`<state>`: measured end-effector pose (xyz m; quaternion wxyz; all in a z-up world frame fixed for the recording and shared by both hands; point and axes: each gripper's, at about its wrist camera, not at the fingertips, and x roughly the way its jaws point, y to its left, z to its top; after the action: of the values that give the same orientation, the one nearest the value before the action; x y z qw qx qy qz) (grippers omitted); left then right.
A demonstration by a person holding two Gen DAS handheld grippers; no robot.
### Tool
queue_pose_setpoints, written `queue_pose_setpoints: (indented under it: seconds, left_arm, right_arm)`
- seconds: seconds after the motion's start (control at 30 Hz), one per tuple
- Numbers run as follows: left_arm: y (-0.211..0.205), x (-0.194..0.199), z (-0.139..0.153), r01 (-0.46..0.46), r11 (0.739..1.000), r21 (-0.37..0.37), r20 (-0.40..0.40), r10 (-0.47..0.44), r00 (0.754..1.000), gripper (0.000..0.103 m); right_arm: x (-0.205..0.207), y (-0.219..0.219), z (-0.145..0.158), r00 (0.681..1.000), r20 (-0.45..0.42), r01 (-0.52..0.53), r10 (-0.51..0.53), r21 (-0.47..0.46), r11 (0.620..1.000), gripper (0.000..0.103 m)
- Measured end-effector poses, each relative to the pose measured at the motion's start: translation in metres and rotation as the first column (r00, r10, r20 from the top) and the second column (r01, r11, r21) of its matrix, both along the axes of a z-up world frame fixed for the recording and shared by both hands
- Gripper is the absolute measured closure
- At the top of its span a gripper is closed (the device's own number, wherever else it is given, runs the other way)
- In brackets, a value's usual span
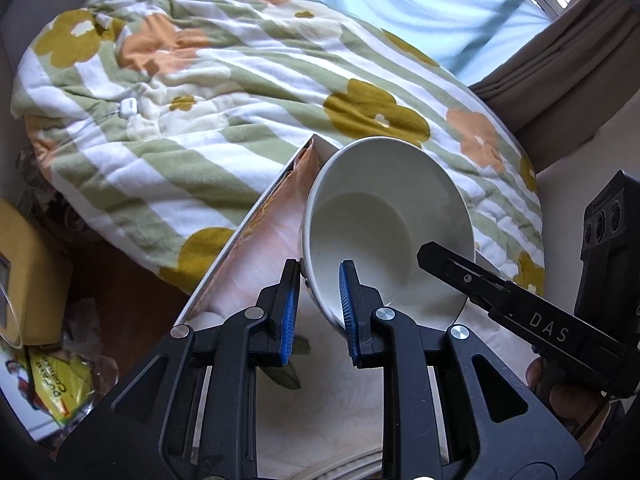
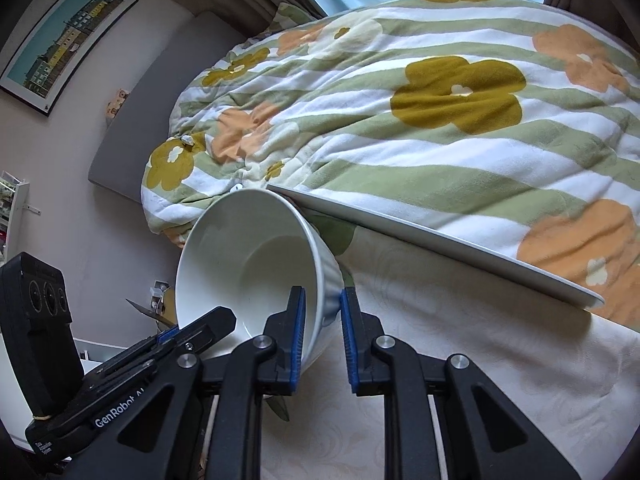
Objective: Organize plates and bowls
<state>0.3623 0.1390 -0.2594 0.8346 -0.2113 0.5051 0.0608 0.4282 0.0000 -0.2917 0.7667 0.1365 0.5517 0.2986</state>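
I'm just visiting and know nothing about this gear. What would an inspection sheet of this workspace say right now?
Surface: table under a cream patterned cloth, beside a bed.
Job's things: white bowl, tilted, gripped at its rim from two sides; stacked plate rims at the bottom edge.
Clutter: snack bag on the floor.
Grippers: left gripper and right gripper each clamp the bowl wall.
Cables: thin white cable with small plug on the duvet.
Surroundings: floral striped duvet, framed picture, curtains.
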Motion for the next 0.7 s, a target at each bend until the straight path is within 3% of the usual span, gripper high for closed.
queue_pose_setpoints:
  seconds: [0.17, 0.37, 0.7]
  left_arm:
    - [-0.033, -0.024, 0.036, 0.017, 0.999, 0.028, 0.058, -0.018, 0.998, 0.085]
    - [-0.102, -0.063, 0.080, 0.078, 0.995, 0.062, 0.118, -0.085, 0.989, 0.085]
    - [-0.233, -0.139, 0.114, 0.223, 0.974, 0.049, 0.170, -0.228, 0.959, 0.085]
  right_arm:
    - [-0.027, -0.030, 0.033, 0.997, 0.069, 0.018, -0.019, 0.019, 1.000, 0.087]
    - [-0.071, -0.093, 0.072, 0.989, 0.117, 0.082, -0.089, 0.066, 0.994, 0.087]
    - [-0.170, -0.217, 0.111, 0.957, 0.172, 0.224, -0.232, 0.062, 0.973, 0.087]
